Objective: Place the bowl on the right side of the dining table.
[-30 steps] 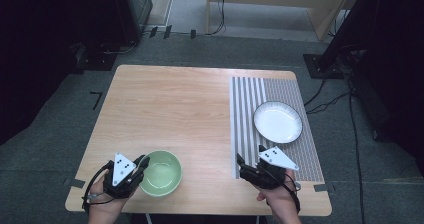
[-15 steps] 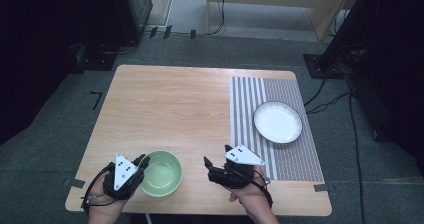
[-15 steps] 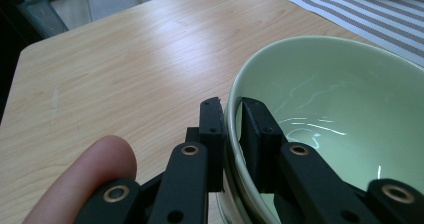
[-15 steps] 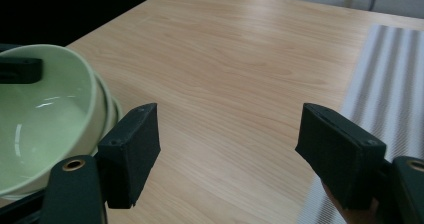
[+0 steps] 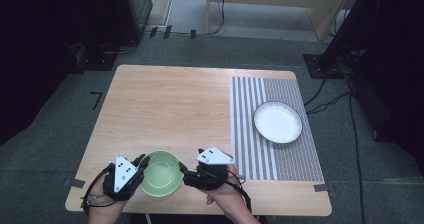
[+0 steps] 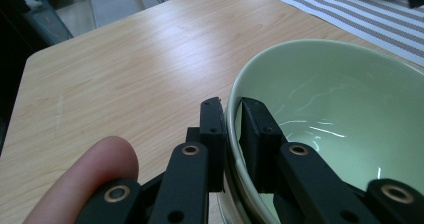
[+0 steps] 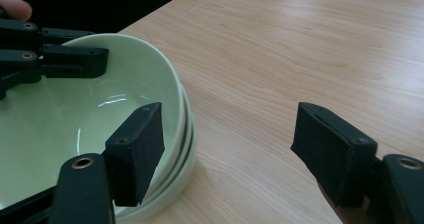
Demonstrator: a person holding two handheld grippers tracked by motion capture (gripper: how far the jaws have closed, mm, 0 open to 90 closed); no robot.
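One white plate rests well apart on striped mat.

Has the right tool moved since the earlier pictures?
Yes. In the high view the right tool has slid left off the striped mat onto bare wood, ending beside the green bowl. Its jaws have just been closing, nothing pressed between them.

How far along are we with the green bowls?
Done: the left gripper is clamped on the rim of the nested green bowls. In hand: the right gripper is open at the stack's other side, gripping nothing. Left, probably: grip there, then lift or separate the bowls. The white plate sits apart on the striped mat.
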